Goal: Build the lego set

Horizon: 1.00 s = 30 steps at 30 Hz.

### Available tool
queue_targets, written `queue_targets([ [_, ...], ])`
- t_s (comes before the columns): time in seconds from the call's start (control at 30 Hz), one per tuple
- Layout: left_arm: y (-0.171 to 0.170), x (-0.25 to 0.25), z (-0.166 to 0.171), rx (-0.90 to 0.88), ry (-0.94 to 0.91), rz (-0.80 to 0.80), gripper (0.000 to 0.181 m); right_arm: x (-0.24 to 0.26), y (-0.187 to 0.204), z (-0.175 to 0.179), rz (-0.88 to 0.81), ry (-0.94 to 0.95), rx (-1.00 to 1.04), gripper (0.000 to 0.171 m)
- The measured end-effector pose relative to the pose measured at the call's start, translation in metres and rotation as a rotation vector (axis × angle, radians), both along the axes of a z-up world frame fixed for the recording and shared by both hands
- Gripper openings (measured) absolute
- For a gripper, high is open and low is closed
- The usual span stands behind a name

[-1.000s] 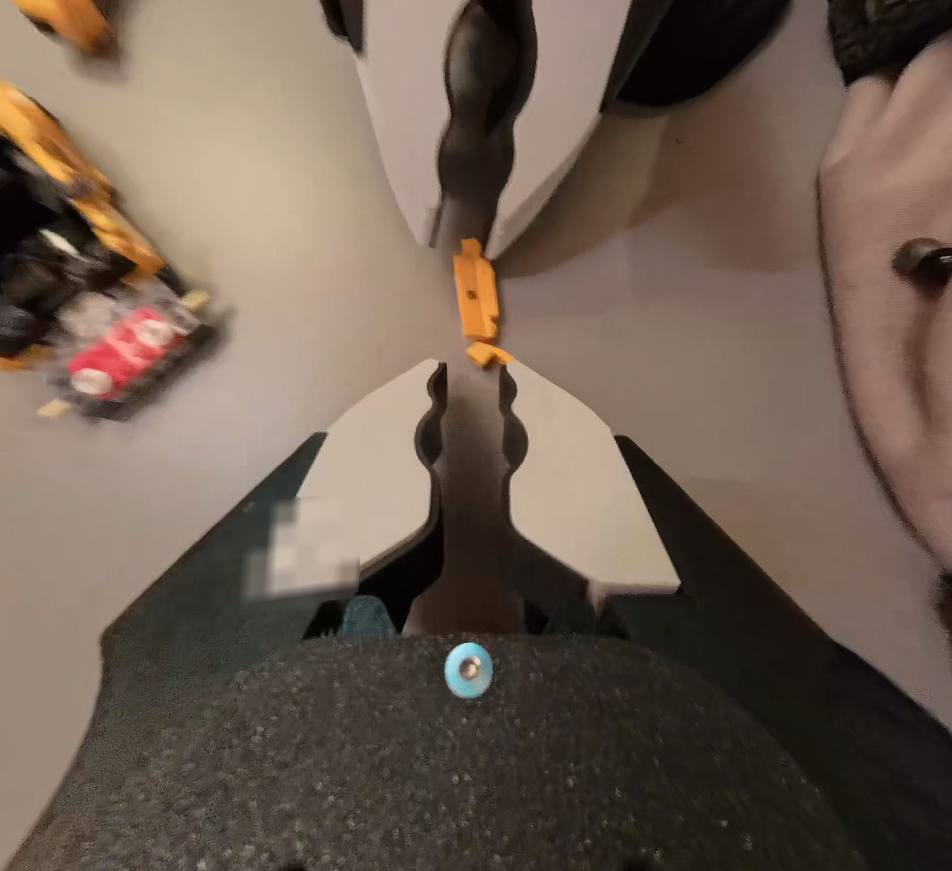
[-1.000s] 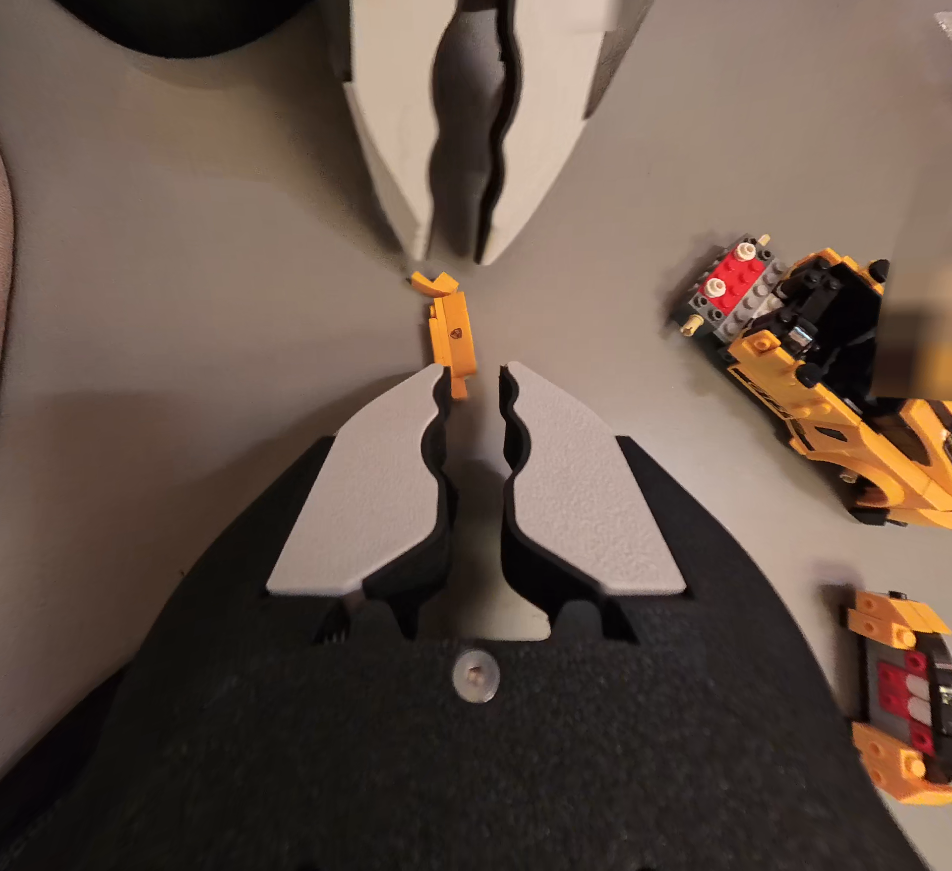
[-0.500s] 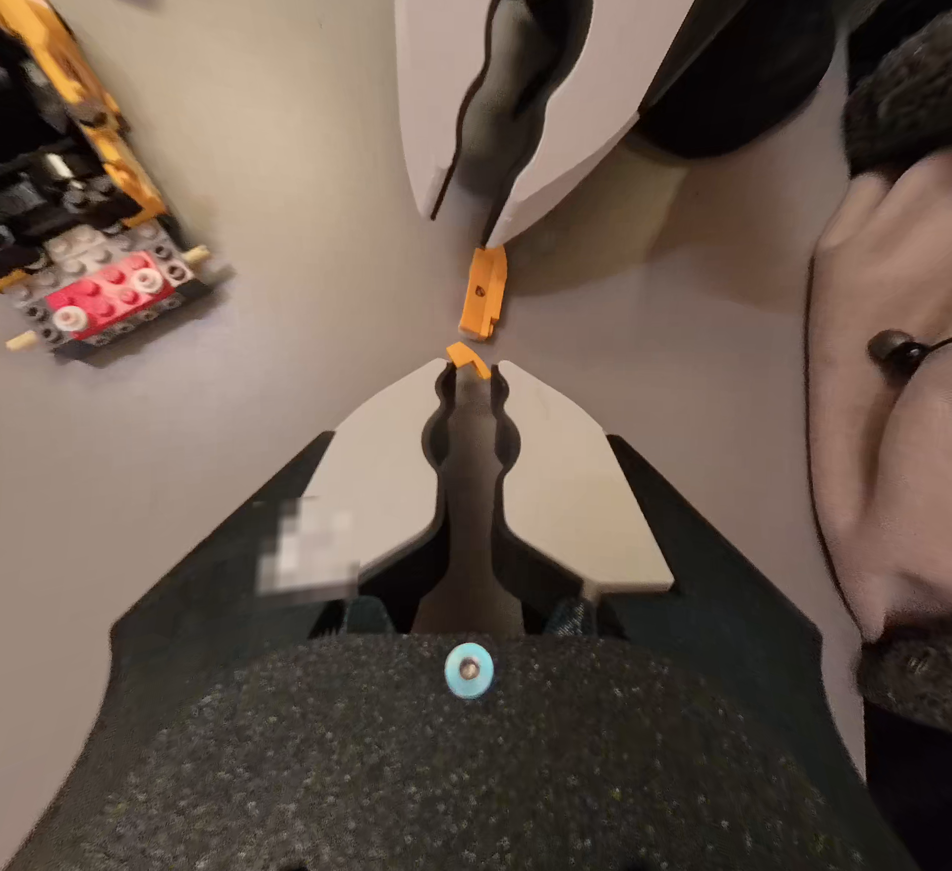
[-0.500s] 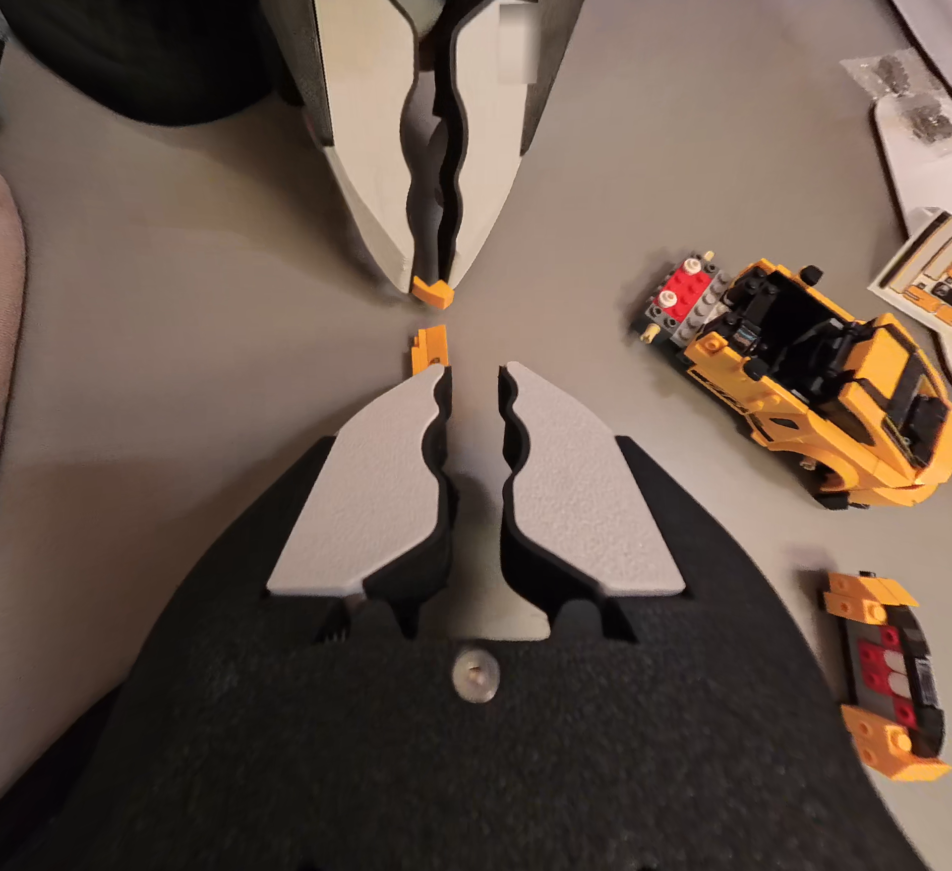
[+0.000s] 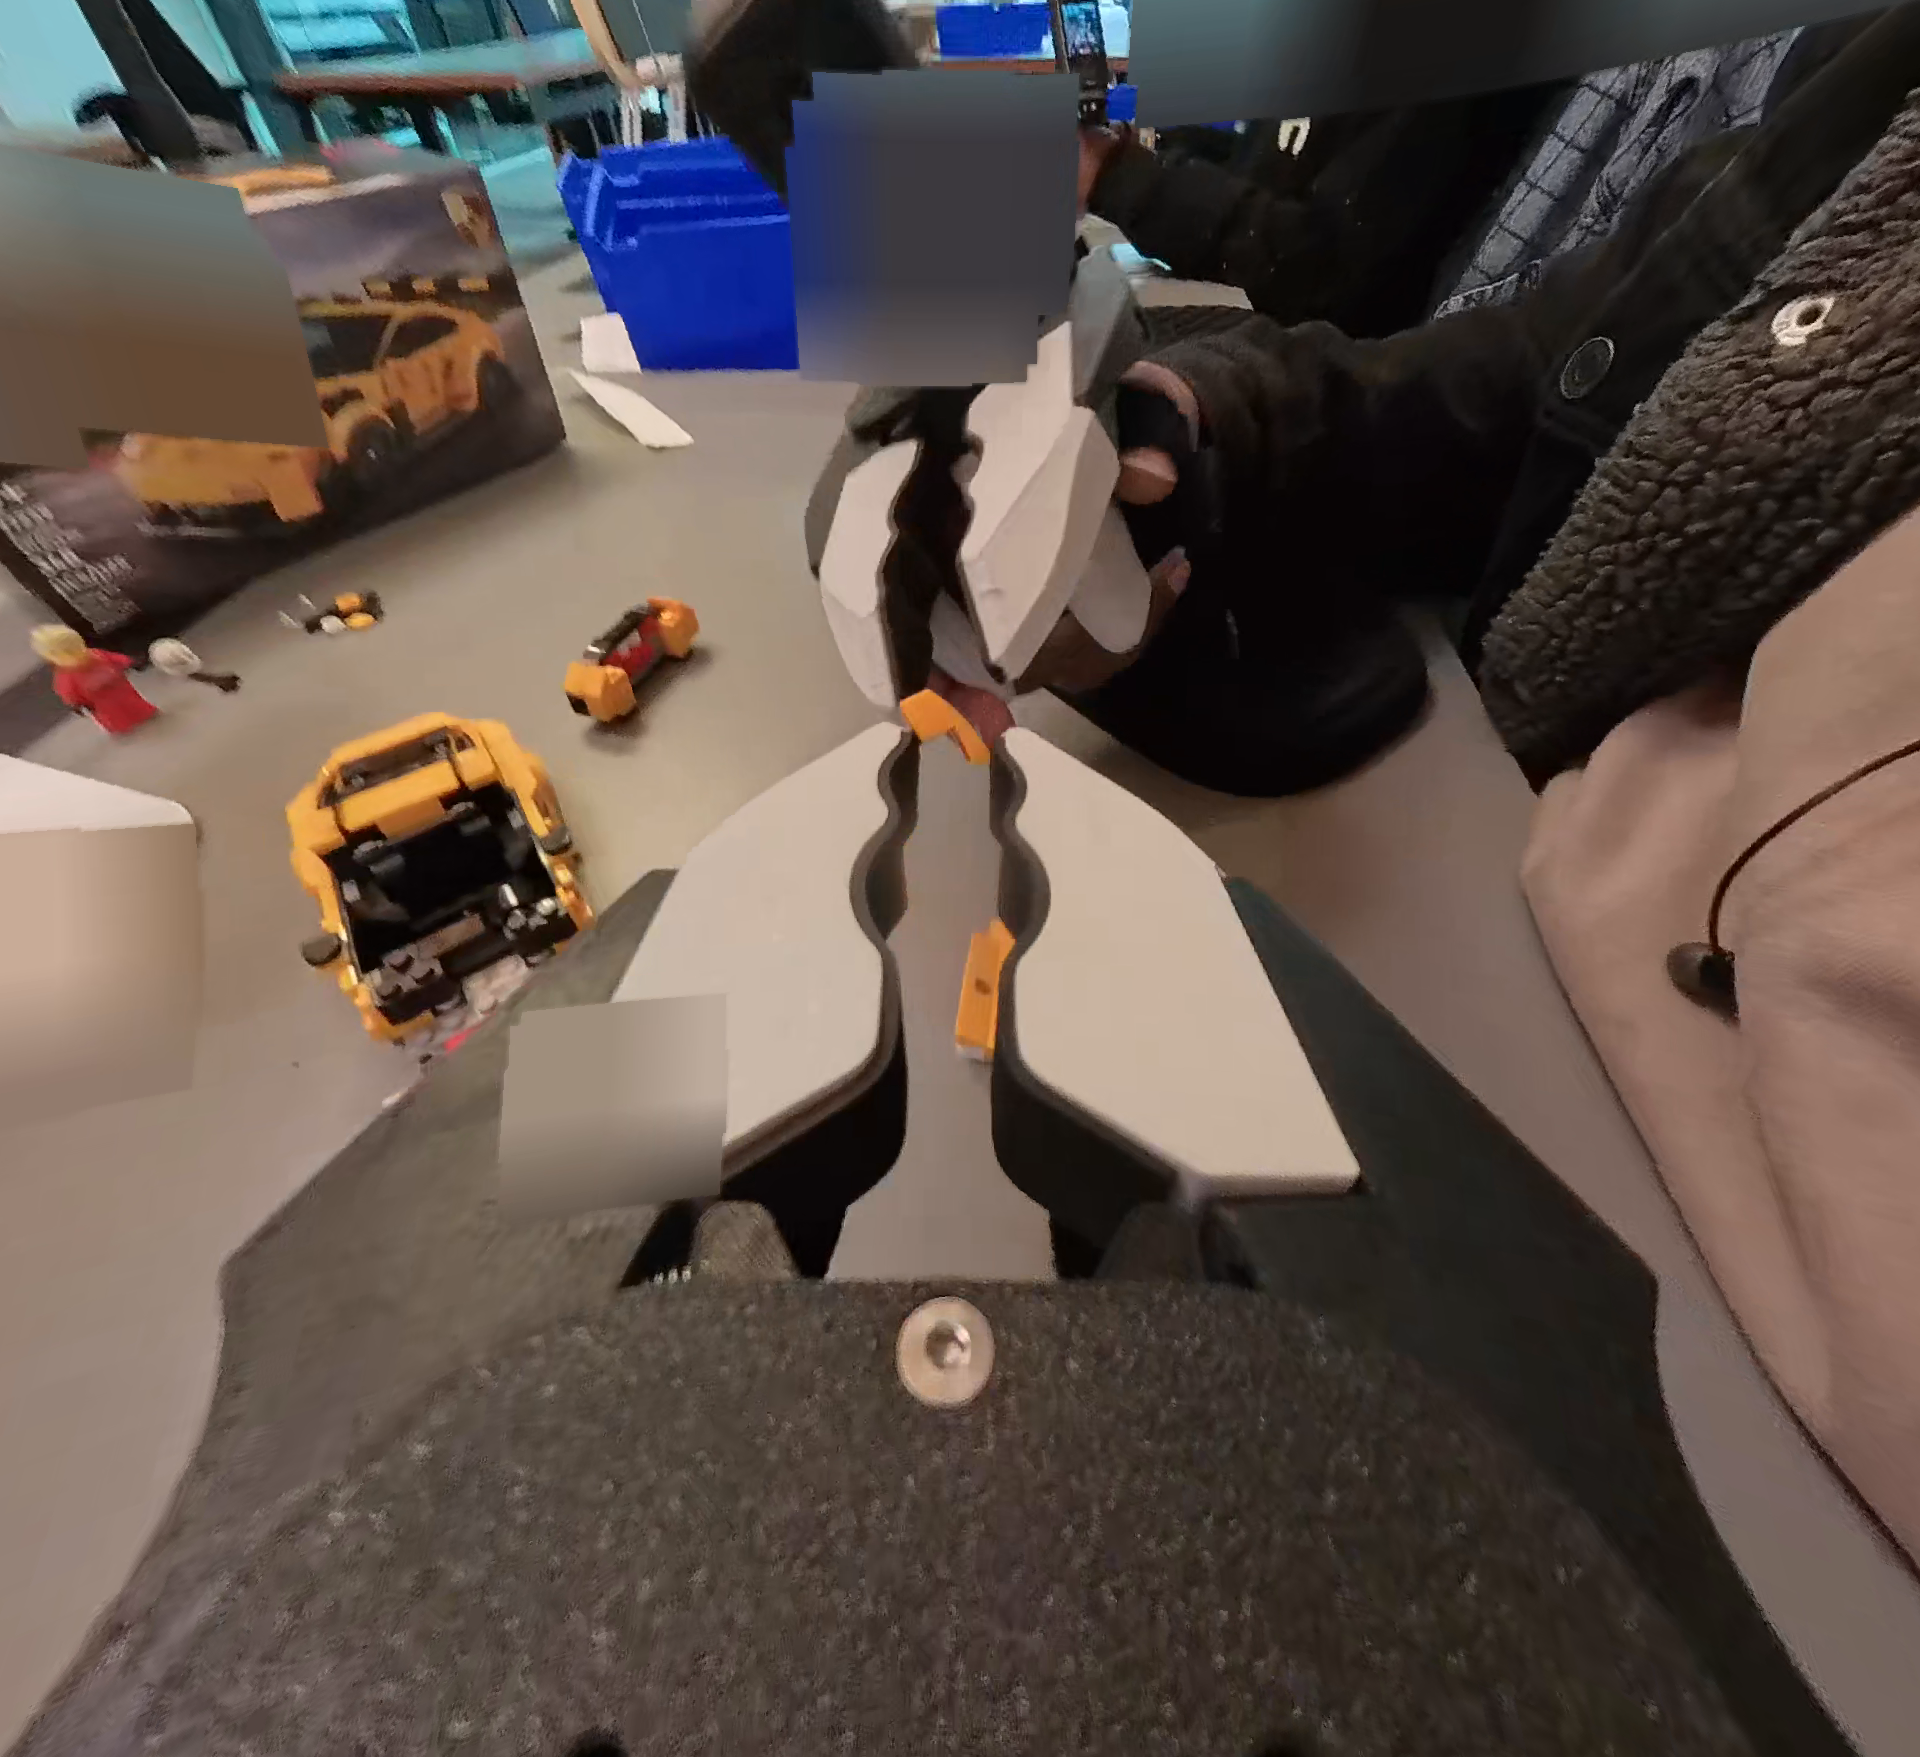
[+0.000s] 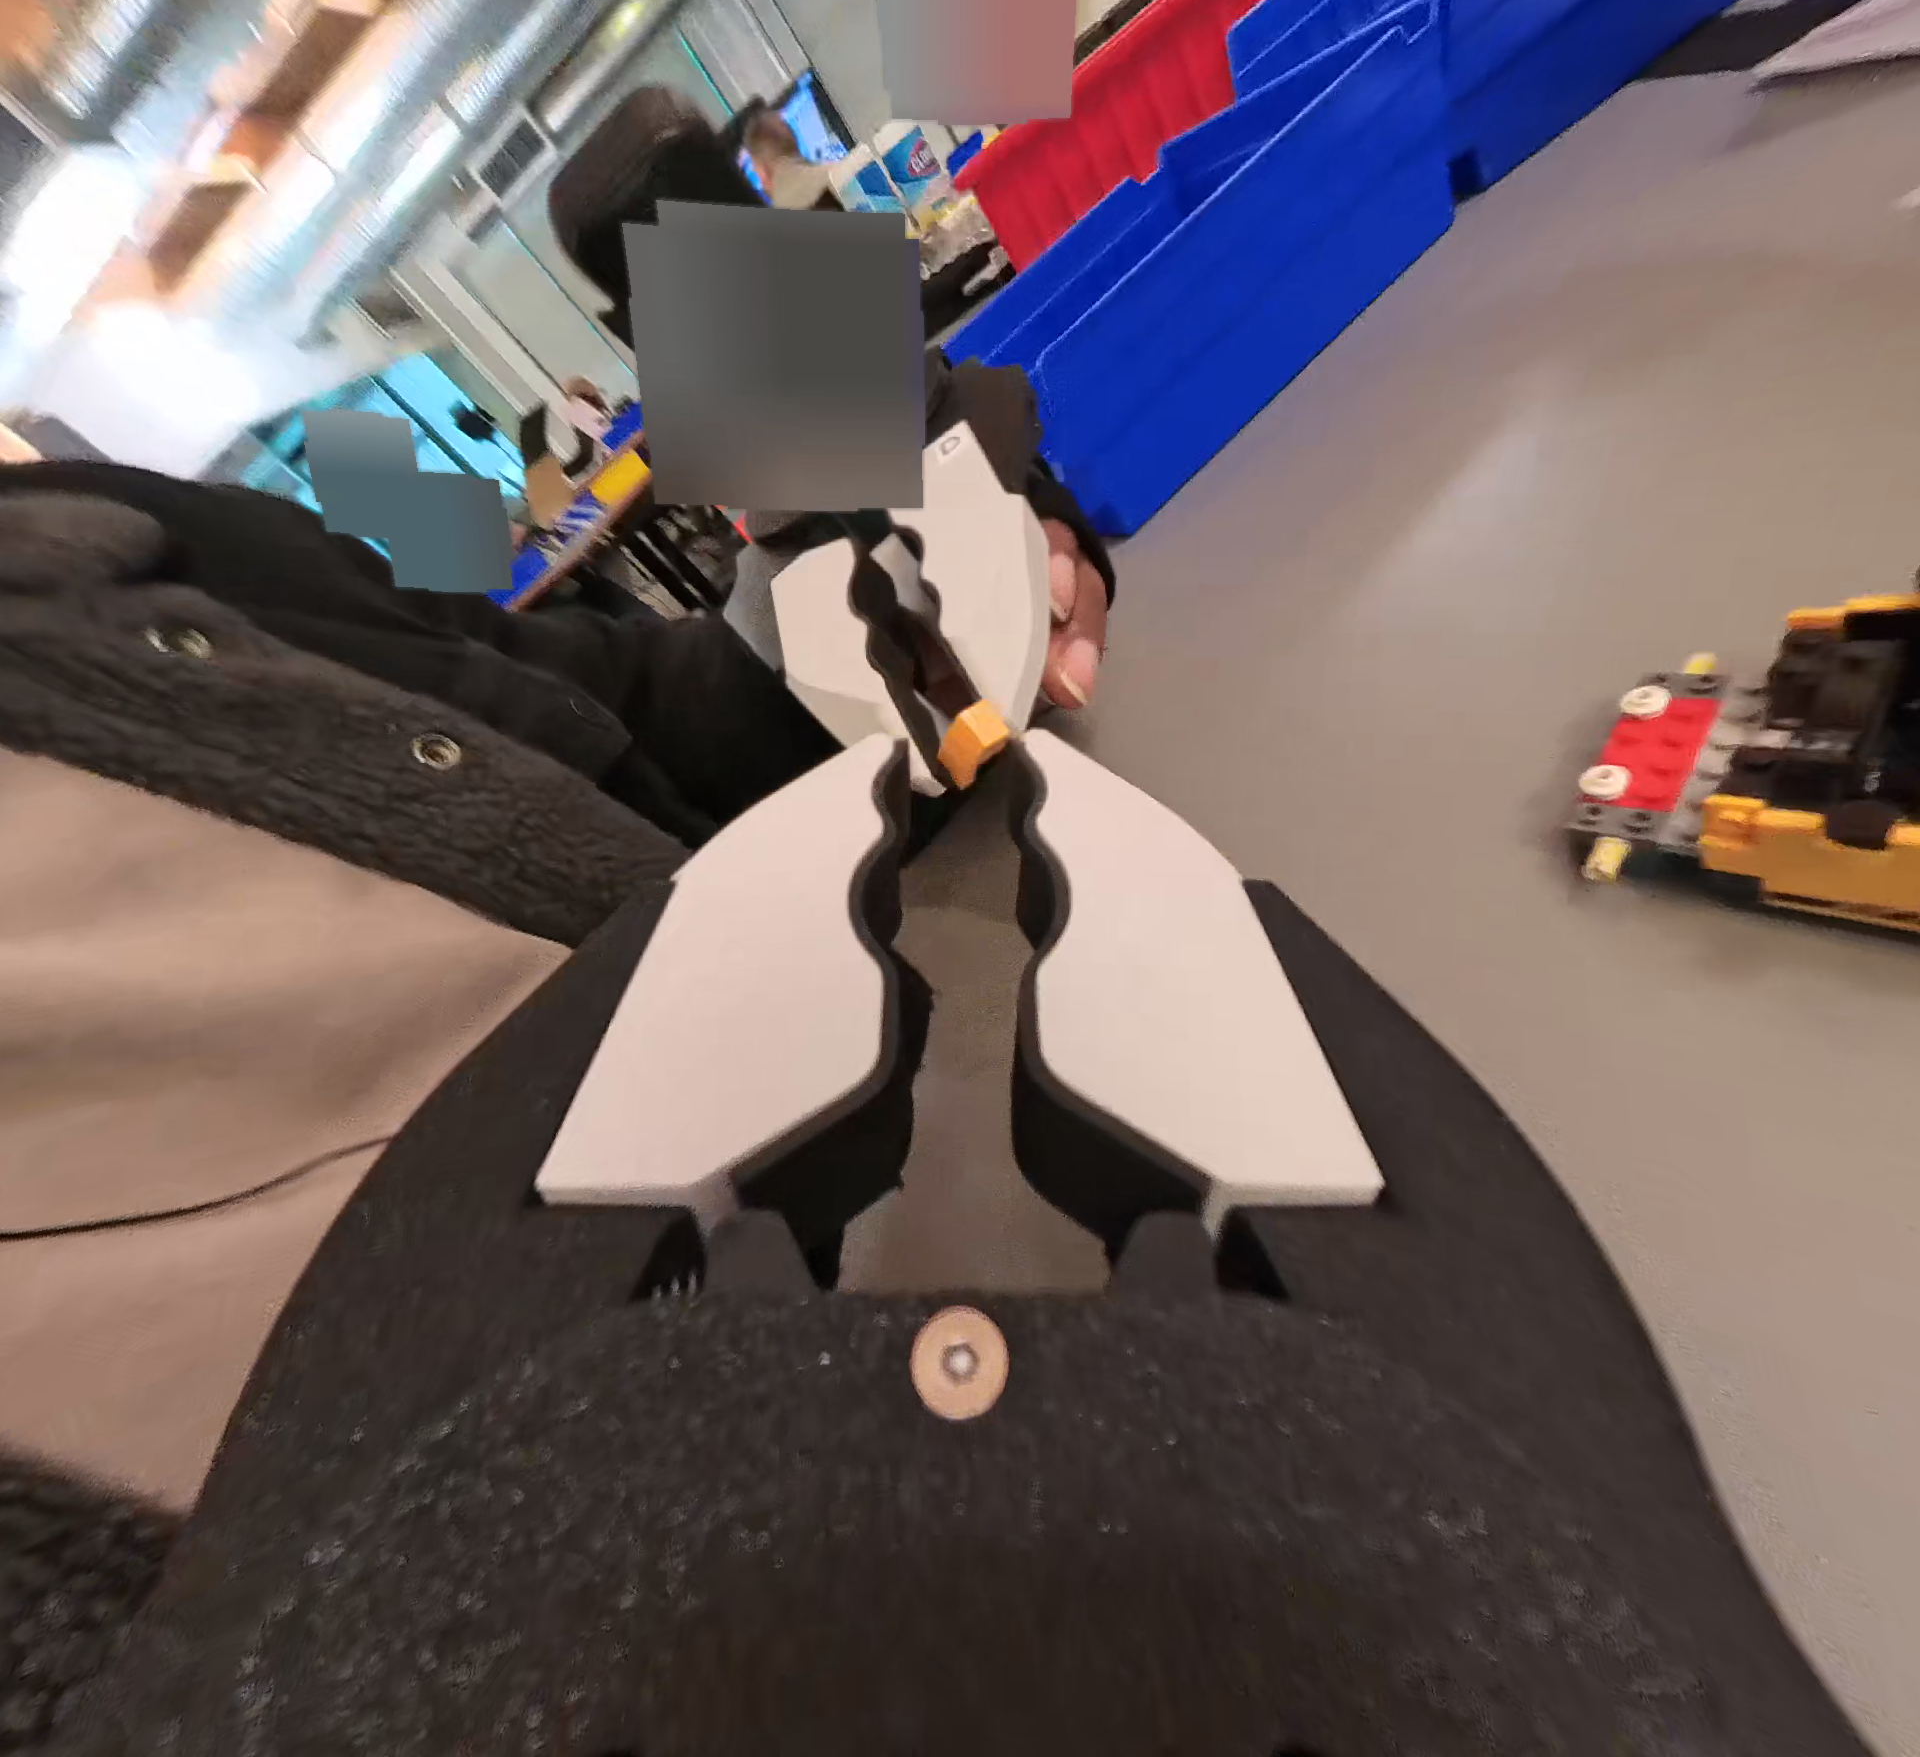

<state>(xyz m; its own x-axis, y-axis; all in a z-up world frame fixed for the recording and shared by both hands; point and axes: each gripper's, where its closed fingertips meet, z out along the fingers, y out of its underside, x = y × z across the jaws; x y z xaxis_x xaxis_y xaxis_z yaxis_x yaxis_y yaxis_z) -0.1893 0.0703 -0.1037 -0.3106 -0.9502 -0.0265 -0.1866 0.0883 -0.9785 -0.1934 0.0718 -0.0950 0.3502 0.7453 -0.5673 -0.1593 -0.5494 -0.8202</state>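
Observation:
My left gripper (image 5: 951,736) is shut on a small curved orange piece (image 5: 940,725), held at its fingertips above the grey table (image 5: 727,564). A long orange piece (image 5: 982,985) lies on the table below, seen between the left fingers. My right gripper (image 6: 961,757) is slightly open and empty, tip to tip with the left gripper. In the right wrist view the small orange piece (image 6: 971,741) sits in the left gripper's tips just beyond my fingertips. The part-built yellow car (image 5: 436,866) stands on the table to the left; it also shows in the right wrist view (image 6: 1766,803).
A small orange, red and black sub-assembly (image 5: 629,658), a minifigure (image 5: 94,679) and loose bits lie before the set's box (image 5: 416,336). Blue bins (image 5: 686,253) stand behind. A person's dark fleece sleeve (image 5: 1714,481) and beige clothing (image 5: 1766,980) fill the right. Less than 4 cm separates the two grippers' tips. The part-built yellow car (image 5: 436,866) is about 15 cm from both grippers' fingertips.
Both grippers have risen and tilted from looking down at the table to looking level. The left gripper has taken up the small orange piece; the long orange piece stays on the table.

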Motion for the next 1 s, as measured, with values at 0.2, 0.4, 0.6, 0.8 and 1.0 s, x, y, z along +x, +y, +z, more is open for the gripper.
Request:
queue_targets([
  [0.2,-0.001,0.004,0.002,0.12,-0.032,0.058,0.013,-0.005,0.002,-0.004,-0.001,0.023,-0.047,0.013],
  [0.4,0.001,0.002,-0.006,0.078,0.018,0.037,0.016,-0.003,0.004,-0.012,-0.019,-0.085,-0.001,0.01],
  [0.6,0.011,-0.004,-0.023,-0.273,0.194,0.0,0.016,0.002,0.01,-0.058,-0.085,-0.693,0.283,0.01],
  [0.8,0.002,-0.011,-0.061,-0.296,0.439,-0.022,0.017,-0.011,0.008,-0.078,-0.063,-0.955,0.414,0.01],
  [1.0,0.001,-0.013,-0.064,-0.279,0.461,-0.028,0.009,-0.013,0.009,-0.08,-0.064,-1.012,0.456,0.01],
])
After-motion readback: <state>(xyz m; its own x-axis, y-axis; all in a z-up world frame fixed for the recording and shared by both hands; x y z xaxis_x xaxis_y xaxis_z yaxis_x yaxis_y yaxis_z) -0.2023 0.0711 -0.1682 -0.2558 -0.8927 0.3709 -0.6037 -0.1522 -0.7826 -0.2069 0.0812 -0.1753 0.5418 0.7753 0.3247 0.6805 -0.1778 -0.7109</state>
